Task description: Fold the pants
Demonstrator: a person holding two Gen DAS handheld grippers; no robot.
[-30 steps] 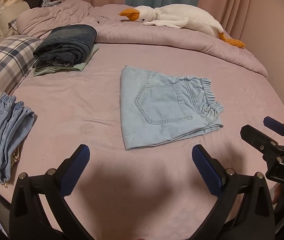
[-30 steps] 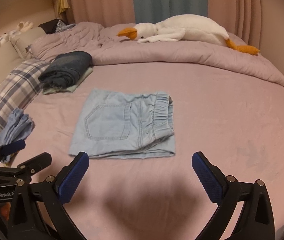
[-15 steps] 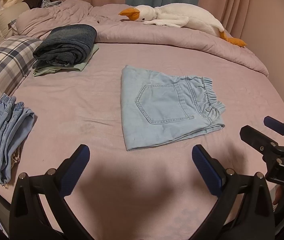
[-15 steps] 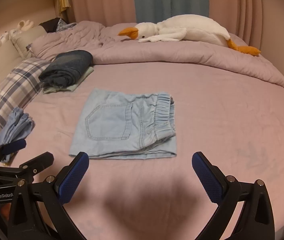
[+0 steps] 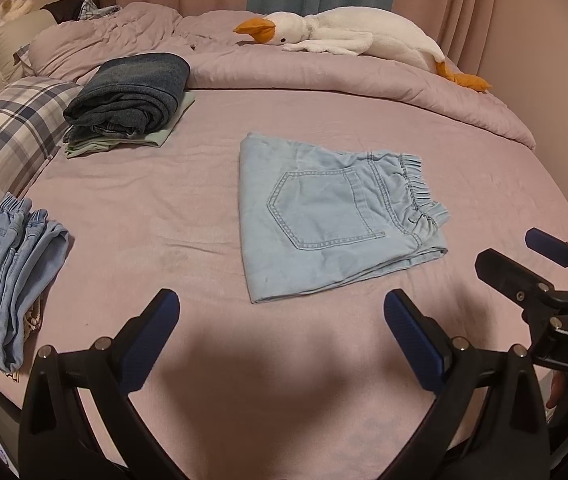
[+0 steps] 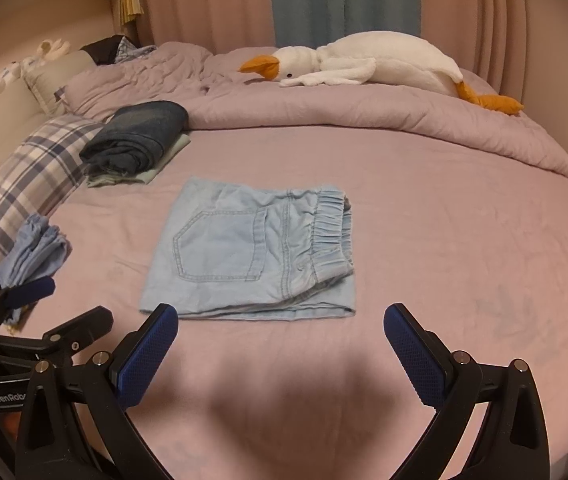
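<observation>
Light-blue pants (image 5: 332, 220) folded into a compact rectangle, lying flat near the middle of the bed (image 5: 163, 208), back pocket facing up, elastic waistband gathered along the right side, fold layers showing along the near edge. Same pants (image 6: 255, 252) from the right wrist view, again mid-bed.

Left gripper (image 5: 281, 312) hovering over the bed's near edge, fingers spread wide, holding nothing, clear of the pants. Right gripper (image 6: 279, 324) likewise over the near edge, fingers wide apart and empty, left fingertip just at the pants' near-left corner in the view; cannot tell whether touching. Each gripper visible at the side of the other's view, also spread.

Toward the far-left part of the bed, dark jeans (image 5: 131, 92) folded in a stack on a pale green garment (image 5: 123, 142), well apart from the pants. At the left edge, a second pair of light denim (image 5: 11, 276) folded lengthwise, beside a plaid pillow (image 5: 7, 136). Along the far edge, a bunched lilac duvet (image 5: 324, 72) with a white goose plush (image 5: 356, 36) lying on top, orange beak pointing left. Behind the bed, pink and teal curtains (image 6: 344, 0).
</observation>
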